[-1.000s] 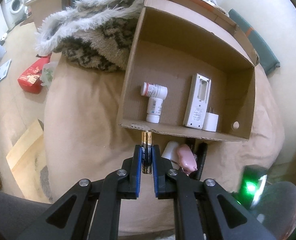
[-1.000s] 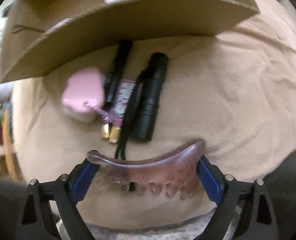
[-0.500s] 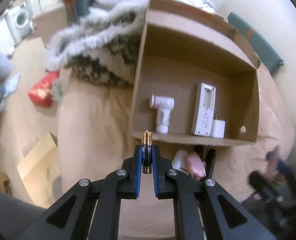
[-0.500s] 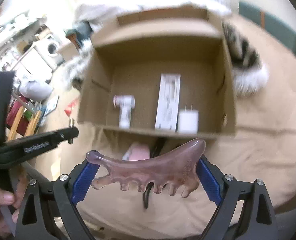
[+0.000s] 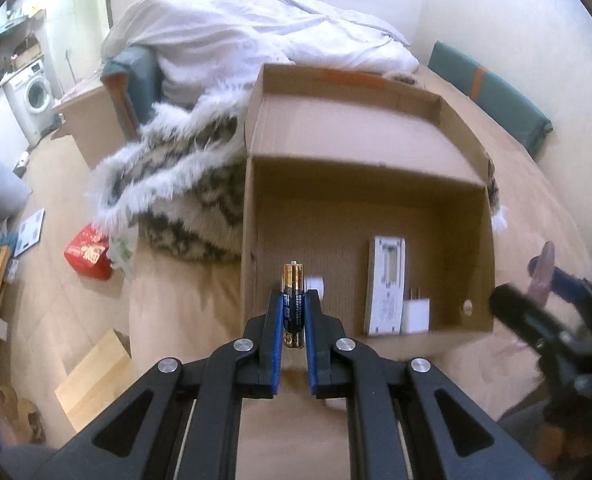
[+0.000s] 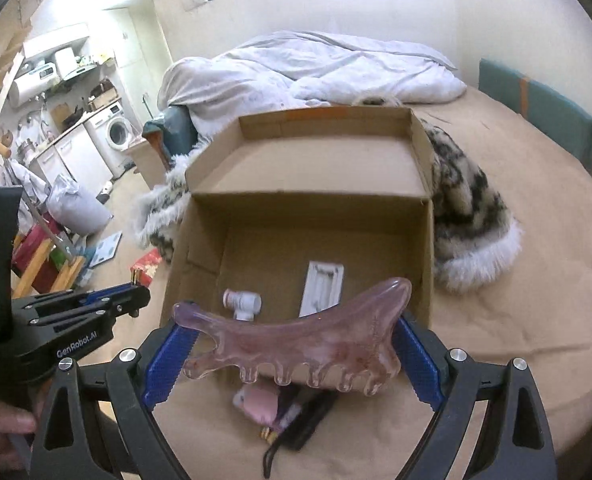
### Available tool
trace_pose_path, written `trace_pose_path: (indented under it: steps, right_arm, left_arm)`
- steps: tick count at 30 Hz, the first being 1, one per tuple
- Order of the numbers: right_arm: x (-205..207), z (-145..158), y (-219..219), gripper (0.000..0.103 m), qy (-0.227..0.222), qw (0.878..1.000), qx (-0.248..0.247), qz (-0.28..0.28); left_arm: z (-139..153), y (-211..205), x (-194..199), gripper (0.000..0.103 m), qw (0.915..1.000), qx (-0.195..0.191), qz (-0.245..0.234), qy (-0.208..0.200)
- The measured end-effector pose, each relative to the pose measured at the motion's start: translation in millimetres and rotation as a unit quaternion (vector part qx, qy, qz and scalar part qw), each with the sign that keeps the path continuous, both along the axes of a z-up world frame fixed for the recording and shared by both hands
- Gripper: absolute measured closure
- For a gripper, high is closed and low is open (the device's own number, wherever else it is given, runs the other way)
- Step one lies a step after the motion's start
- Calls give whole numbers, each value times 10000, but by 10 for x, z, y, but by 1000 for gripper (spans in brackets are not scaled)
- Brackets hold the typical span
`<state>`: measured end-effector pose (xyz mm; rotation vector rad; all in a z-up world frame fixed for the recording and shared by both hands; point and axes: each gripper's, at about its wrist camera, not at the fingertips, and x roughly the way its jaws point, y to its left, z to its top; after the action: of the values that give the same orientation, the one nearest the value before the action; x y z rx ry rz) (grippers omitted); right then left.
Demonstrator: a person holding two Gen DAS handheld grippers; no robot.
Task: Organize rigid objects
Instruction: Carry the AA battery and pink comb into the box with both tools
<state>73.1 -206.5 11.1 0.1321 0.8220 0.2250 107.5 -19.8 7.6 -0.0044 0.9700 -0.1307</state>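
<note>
Two grippers, each loaded, hang over the open brown cardboard box [image 6: 425, 240] on the tan bedspread [image 6: 515, 320]. My left gripper [image 5: 294, 312] is clamped narrow on a gold-and-black cylindrical battery [image 5: 293, 292], held upright by its lower half so the top stands clear of the blue pads; I judge that grip leaves the free end easy to lower to the box floor. My right gripper [image 6: 292, 354] is spread wide around a translucent pink comb-shaped scraping tool [image 6: 292, 344], pinched end to end with its teeth pointing down; gripping the long way is, I judge, the only hold these flat pads get on so thin a plate. Both tools sit just short of the box's near wall, tilted down toward its floor. Inside already lie a white pill bottle with a white cap [image 6: 242, 302], a flat white rectangular device [image 6: 321, 286] and, just beside it, a small white plug-in charger [image 5: 415, 314], set in a row near the front wall, which leaves the back of the floor bare for newcomers. On the bedspread in front of the box wait a pink plush-like keyring piece [image 6: 258, 400] and a black torch-like cylinder [image 6: 307, 420], so the sorting looks perhaps half done. A furry patterned blanket [image 6: 467, 216] crowds the box's sides.
</note>
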Motion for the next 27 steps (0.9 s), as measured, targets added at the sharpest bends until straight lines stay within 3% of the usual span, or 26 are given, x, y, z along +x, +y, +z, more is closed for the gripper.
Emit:
trace_pose_path:
  steps: [4, 8, 16, 22, 27]
  right_arm:
    - [268, -68, 45, 4, 52, 9999, -7, 85]
    - [495, -220, 18, 4, 275, 9995, 138, 26]
    - [725, -744, -83, 4, 1363, 9882, 686, -103]
    - [800, -1008, -23, 4, 1905, 9804, 501, -97]
    - [814, -1118, -8, 4, 2089, 9766, 465, -205]
  left_arm:
    - [15, -70, 234, 94, 9998, 136, 13, -110]
    - [-157, -105, 416, 94, 9998, 203, 68, 57]
    - [-674, -210, 485, 94, 9986, 440, -49, 298]
    - [-830, -216, 536, 94, 9976, 478, -75, 497]
    - [-937, -275, 552, 94, 9960, 545, -141, 691]
